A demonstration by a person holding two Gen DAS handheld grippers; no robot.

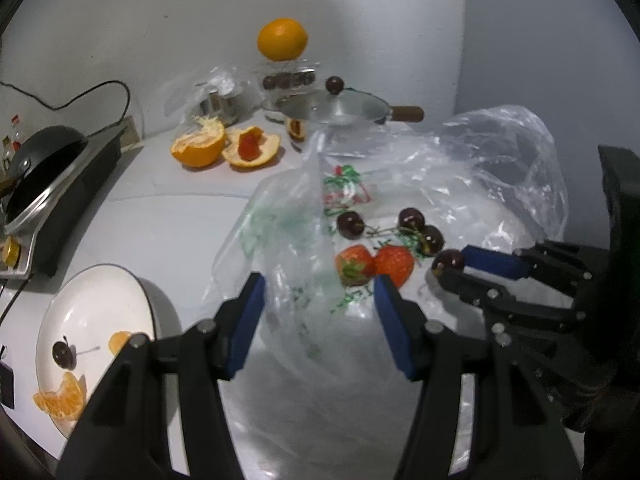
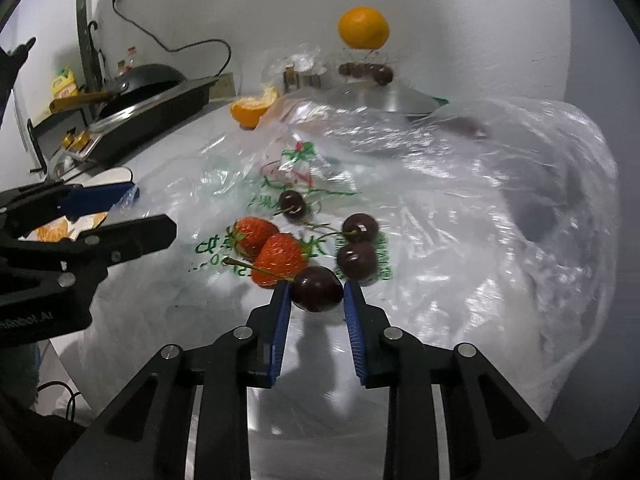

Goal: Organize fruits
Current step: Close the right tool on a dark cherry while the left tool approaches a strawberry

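Observation:
Two strawberries (image 1: 376, 266) (image 2: 270, 250) and several dark cherries (image 1: 416, 226) (image 2: 358, 244) lie on a clear plastic bag (image 1: 460, 184) (image 2: 460, 200). My right gripper (image 2: 317, 292) (image 1: 450, 266) is shut on a cherry (image 2: 317, 289) (image 1: 448, 261) with a long stem, right in front of the strawberries. My left gripper (image 1: 320, 292) (image 2: 136, 208) is open and empty, held over the bag's left part, just short of the strawberries. A white plate (image 1: 64, 308) at the left holds one cherry (image 1: 64, 354) and orange segments (image 1: 62, 400).
At the back stand a cut orange (image 1: 198, 146), an orange peel with red bits (image 1: 252, 148), a metal pot with lid (image 1: 340, 110), and a whole orange (image 1: 283, 39) on a clear box of cherries (image 1: 288, 79). A stove with a black pan (image 1: 44, 164) is at the left.

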